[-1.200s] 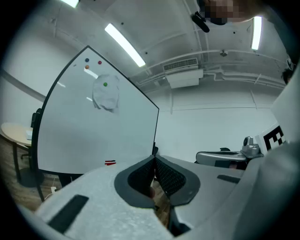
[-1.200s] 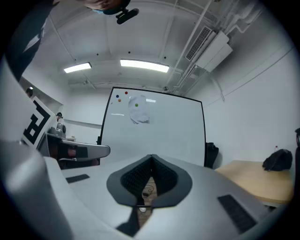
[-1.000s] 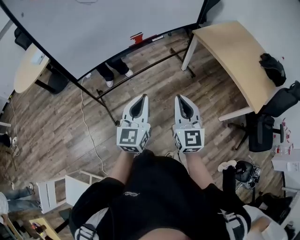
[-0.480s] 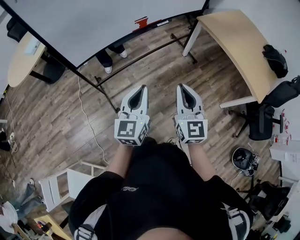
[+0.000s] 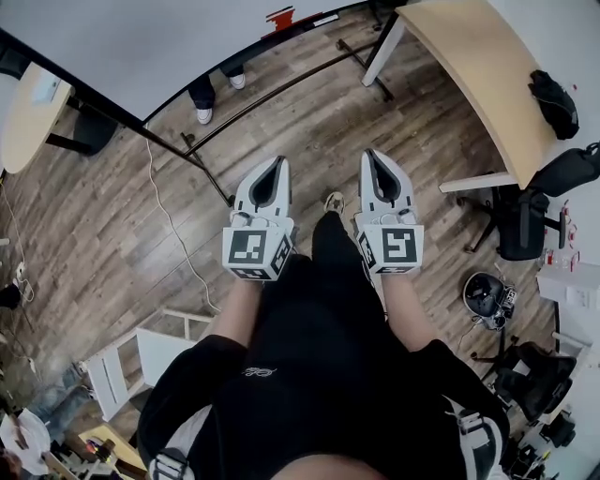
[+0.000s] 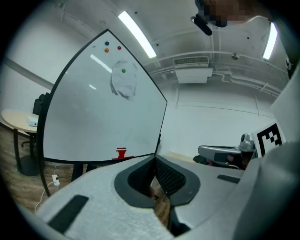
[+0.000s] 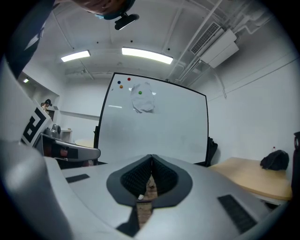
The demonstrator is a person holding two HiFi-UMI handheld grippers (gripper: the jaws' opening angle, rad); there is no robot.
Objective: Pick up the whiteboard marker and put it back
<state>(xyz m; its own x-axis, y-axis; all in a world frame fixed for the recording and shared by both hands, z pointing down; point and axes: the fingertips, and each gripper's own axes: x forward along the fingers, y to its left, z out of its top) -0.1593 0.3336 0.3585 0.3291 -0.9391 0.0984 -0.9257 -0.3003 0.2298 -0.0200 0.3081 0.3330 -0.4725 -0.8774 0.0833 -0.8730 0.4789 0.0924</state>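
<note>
Moved: the whiteboard (image 5: 141, 37) has slid up toward the 12 o'clock edge of the head view since a second ago. A leg with a pale shoe (image 5: 333, 201) now pokes out between the two grippers, which wasn't there before.
Grippers vs before: a bit wider apart and higher in the frame, pointing at 12 same as before.
Left gripper (image 5: 278, 163): claw pressed together, nothing in it.
Right gripper (image 5: 372, 154): same deal, tips closed on each other, empty.
Whiteboard marker (image 5: 325, 19): looks like the thin pale stick on the board's tray at about 12 o'clock, just right of a red thing (image 5: 279, 16). It's well apart from both grippers and honestly tiny.
Wooden table (image 5: 469, 75): 1 o'clock, with a black bag (image 5: 553, 101) on it.
Office chair (image 5: 521, 239): 3 o'clock.
Someone else's shoes (image 5: 203, 115): behind the board's stand, at 11.
</note>
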